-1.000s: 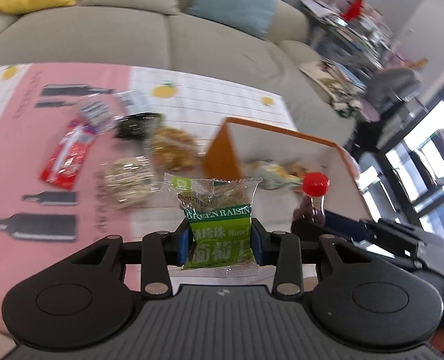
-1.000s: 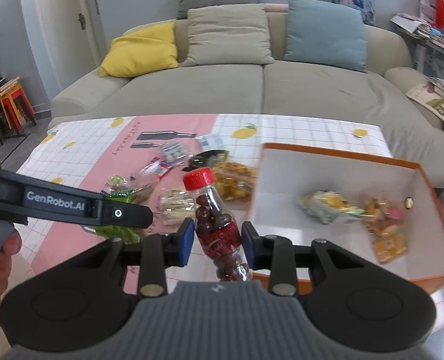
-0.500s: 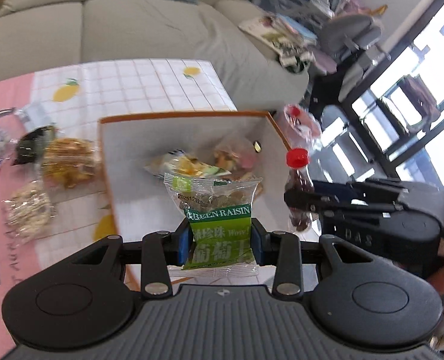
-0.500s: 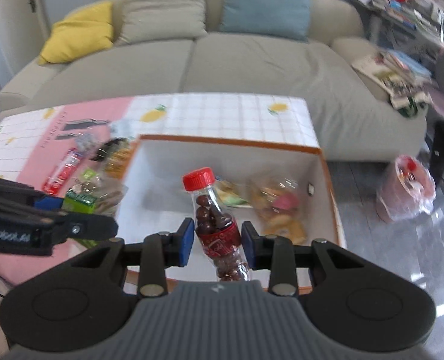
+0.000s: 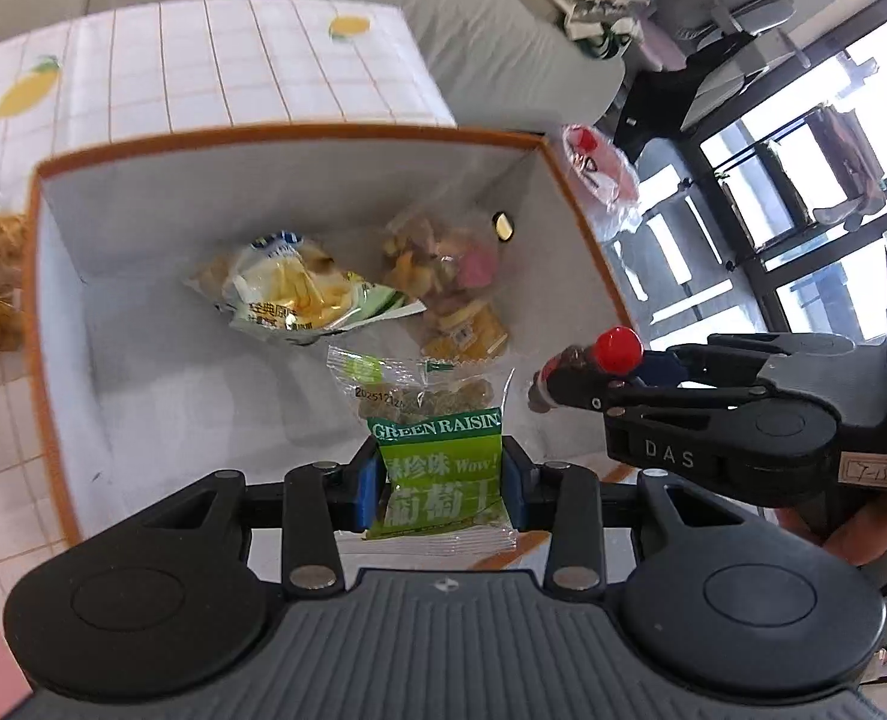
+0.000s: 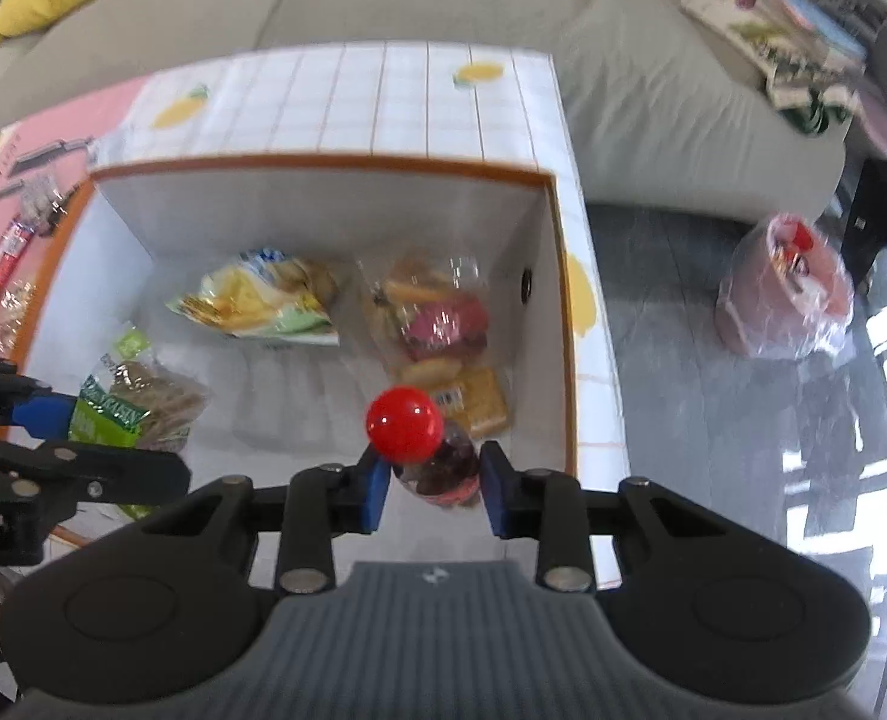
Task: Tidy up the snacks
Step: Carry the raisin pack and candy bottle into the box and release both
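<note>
Both hands hold snacks over the open box, ready to drop them in.

The left gripper (image 5: 442, 489) has its fingers clamped on a raisin packet (image 5: 437, 450) reading "GREEN RAISIN" and "Wow!"; the right gripper (image 6: 434, 489) has its fingers clamped on a red-capped bottle (image 6: 437, 450), which points down. Lower each into bare floor of the box (image 5: 299, 135) beyond the fingertips, clear of the two bags there, then part the fingers. The right gripper's body reads "DAS".

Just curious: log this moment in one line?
left tongs: green raisin packet | right tongs: red-capped bottle | both above orange-rimmed box
</note>
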`<state>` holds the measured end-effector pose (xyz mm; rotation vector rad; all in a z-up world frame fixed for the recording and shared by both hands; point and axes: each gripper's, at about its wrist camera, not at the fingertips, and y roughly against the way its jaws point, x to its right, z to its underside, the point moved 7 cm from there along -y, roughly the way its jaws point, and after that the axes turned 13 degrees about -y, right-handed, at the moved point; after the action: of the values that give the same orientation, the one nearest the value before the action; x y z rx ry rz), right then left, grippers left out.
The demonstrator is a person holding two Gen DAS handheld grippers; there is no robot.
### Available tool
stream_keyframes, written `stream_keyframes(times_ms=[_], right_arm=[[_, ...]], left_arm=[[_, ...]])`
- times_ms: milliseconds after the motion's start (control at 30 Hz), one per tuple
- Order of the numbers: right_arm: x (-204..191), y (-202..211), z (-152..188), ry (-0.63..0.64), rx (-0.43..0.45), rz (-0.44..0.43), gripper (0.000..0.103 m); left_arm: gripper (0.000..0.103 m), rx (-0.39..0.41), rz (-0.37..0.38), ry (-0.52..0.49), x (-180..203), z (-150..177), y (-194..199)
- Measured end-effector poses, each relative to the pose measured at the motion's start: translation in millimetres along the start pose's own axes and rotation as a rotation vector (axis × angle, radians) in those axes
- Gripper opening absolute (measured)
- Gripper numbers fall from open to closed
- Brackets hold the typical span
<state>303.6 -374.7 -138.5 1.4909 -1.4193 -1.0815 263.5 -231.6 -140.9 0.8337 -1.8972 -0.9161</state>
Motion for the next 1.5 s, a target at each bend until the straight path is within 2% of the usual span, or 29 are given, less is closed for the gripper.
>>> stream_keyframes(times_ms=[200, 367, 433, 633, 833, 1133, 1300, 1433, 1500], right_arm=[[3, -29, 3, 0.038, -0.102, 0.058, 0.029], [1, -47, 7, 0.084, -0.203, 0.051, 0.029], [1, -51, 7, 0.092, -0.215, 0.056, 0.029], [0, -53, -3, 0.072, -0.16, 0.044, 0.029], [0, -54, -8, 0.085, -0.142, 0.054, 0.028], [9, -14, -21, 0.053, -0.006, 0.044, 0.042], [14, -3, -25, 0.022, 0.047, 0.019, 0.043], [19, -3, -27, -0.021, 0.057, -0.006, 0.043], [20, -3, -27, -0.031, 0.06, -0.012, 0.043]], left_arm=[[0.044, -0.043, 0.017, -0.005, 3, -2, -23], [0.044, -0.074, 0.008, 0.001, 1, -3, -36], [0.044, -0.085, 0.01, 0.004, 1, -2, -41], [0.044, -0.105, -0.001, 0.027, -4, -3, -52], [0.044, -0.111, -0.01, 0.048, -6, -6, -58], [0.044, -0.133, 0.014, 0.121, 2, -9, -80], [0.044, -0.16, 0.031, 0.149, 12, -8, -97], [0.046, -0.168, 0.033, 0.144, 20, -9, -105], [0.052, -0.169, 0.038, 0.144, 21, -10, -105]])
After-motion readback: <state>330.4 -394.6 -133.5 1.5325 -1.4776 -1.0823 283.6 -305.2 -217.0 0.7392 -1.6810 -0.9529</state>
